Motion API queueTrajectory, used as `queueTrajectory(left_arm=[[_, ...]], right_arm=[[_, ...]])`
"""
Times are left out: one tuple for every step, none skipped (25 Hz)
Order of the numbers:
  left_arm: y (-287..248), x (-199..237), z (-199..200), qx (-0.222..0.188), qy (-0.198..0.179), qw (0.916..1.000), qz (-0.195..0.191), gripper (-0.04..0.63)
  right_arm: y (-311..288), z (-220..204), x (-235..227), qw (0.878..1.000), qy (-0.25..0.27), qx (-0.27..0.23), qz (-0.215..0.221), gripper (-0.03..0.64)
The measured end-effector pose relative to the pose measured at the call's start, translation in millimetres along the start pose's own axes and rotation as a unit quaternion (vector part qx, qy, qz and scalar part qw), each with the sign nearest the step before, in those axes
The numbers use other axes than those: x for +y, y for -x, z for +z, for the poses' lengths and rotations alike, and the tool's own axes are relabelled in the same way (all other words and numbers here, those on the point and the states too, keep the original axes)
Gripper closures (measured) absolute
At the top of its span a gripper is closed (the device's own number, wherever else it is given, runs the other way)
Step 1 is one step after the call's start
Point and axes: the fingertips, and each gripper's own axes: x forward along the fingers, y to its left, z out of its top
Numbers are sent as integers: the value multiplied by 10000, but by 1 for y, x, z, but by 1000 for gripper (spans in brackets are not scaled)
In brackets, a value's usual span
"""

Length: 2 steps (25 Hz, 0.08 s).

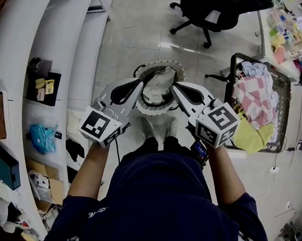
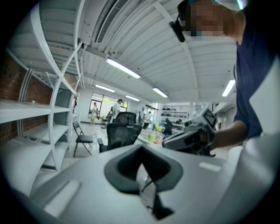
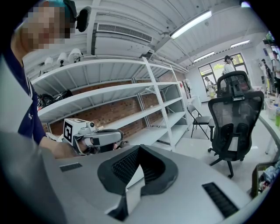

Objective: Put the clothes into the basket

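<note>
From where I stand, the person is over the round basket [image 1: 145,67] on the floor, with both tools held out nearly level above it. The left tool [image 1: 140,83] is closed on nothing, its tips meeting in empty air. The right tool [image 1: 174,85] looks the same, jaws together with nothing between them.

A cream cloth [image 1: 158,88] already lies in the basket, straight ahead of and below the two tips. The other clothes [image 1: 256,95] are heaped in a dark crate [image 1: 285,102] off to the person's right, well apart from the left tool and much nearer the right one. A yellow cloth [image 1: 253,137] droops over the crate's near corner, just beside the right tool's marker cube. The crate's long side runs away from the person.

I judge the next reach belongs to the right hand, which would swing rightward and open before it meets the heap.
</note>
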Motion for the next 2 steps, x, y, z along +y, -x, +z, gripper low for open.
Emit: queueTrajectory(left_arm=[[0,0,0,4,3,10000,2,594],[0,1,0,7,6,10000,3,594]], right_arm=[[0,0,0,10000,-2,3,3,611],[-1,0,-1,10000,-4,7,5,611]])
